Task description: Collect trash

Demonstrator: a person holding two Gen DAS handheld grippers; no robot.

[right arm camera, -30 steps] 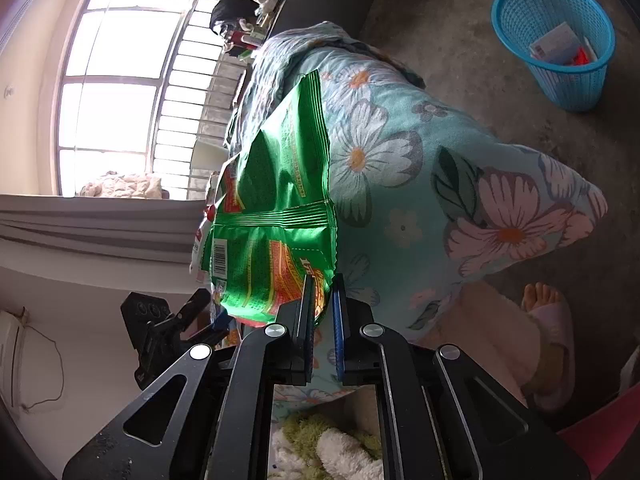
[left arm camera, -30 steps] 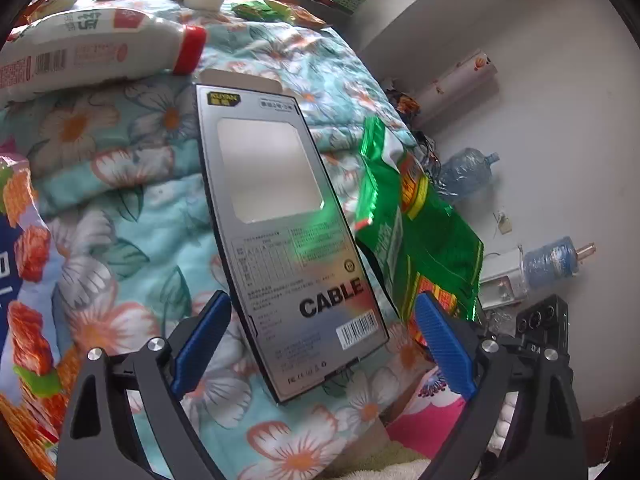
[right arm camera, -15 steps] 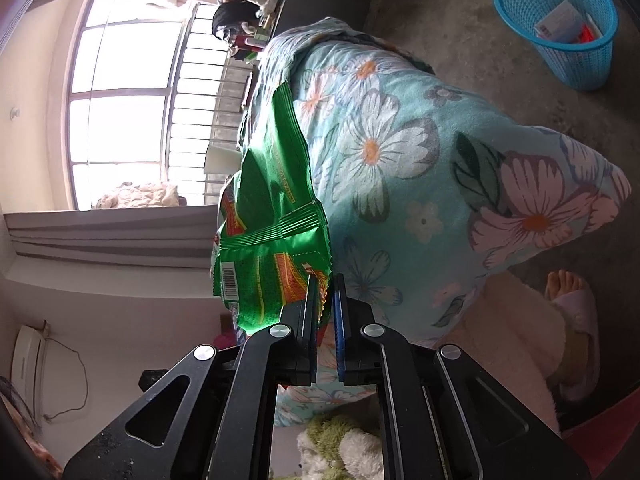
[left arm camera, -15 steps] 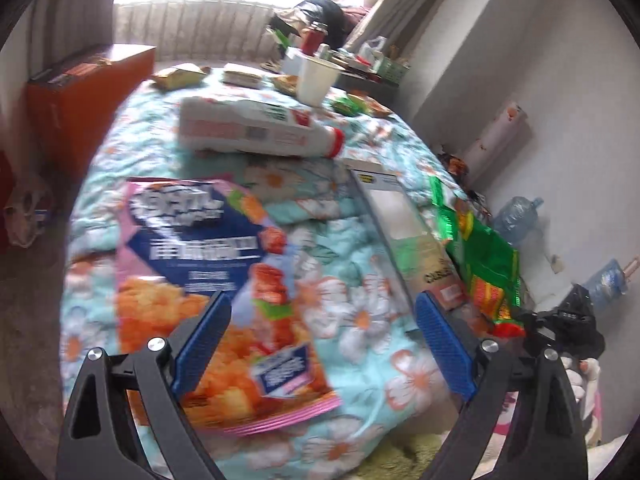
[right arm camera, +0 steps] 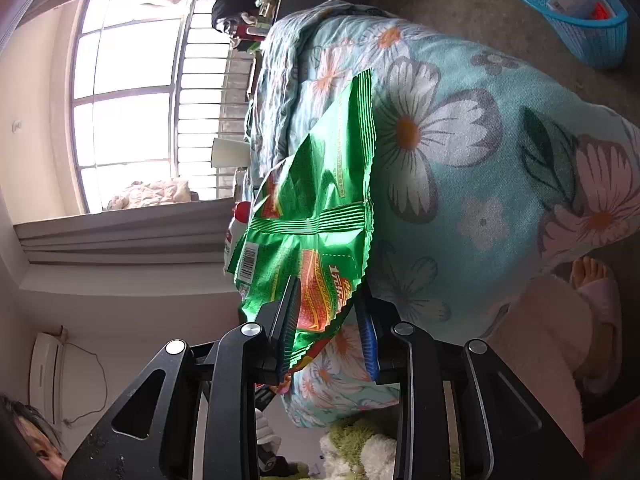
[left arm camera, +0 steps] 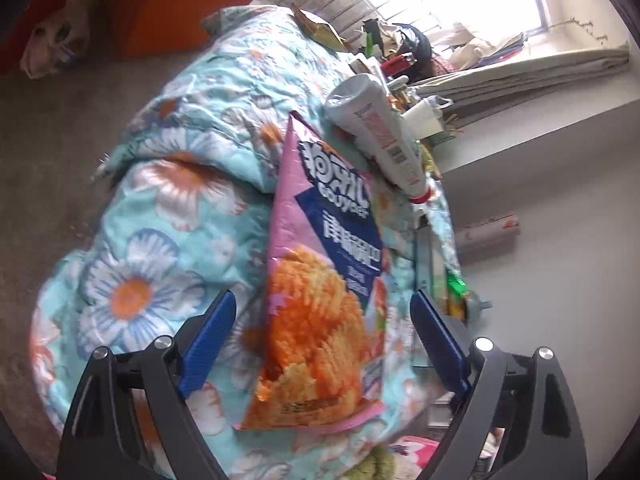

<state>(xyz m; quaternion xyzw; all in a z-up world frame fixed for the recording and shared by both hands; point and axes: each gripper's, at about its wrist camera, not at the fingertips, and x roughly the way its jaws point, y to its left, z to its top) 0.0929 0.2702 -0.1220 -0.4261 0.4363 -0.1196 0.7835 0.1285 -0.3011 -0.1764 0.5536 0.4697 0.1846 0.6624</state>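
In the left wrist view a pink and blue snack bag (left arm camera: 324,292) lies on the floral blanket (left arm camera: 160,216). My left gripper (left arm camera: 322,340) is open and empty, its blue fingers on either side of the bag's lower half. A white bottle with a red cap (left arm camera: 380,136) lies beyond the bag. In the right wrist view a green snack bag (right arm camera: 316,216) stands between the fingers of my right gripper (right arm camera: 330,316). The jaws stand a little apart around its lower corner, so the grip looks loose. A blue trash basket (right arm camera: 568,8) holding some trash stands on the floor at top right.
The floral blanket (right arm camera: 480,168) covers a bed. An orange box (left arm camera: 176,4) stands beyond its far side. Clutter and a white cup (left arm camera: 424,114) stand by the window. A person's leg and slippered foot (right arm camera: 592,300) are at the right. A cable box edge (left arm camera: 424,260) lies beside the pink bag.
My left gripper has swung left from the cable box to the pink snack bag. My right gripper's jaws have parted slightly around the green bag.
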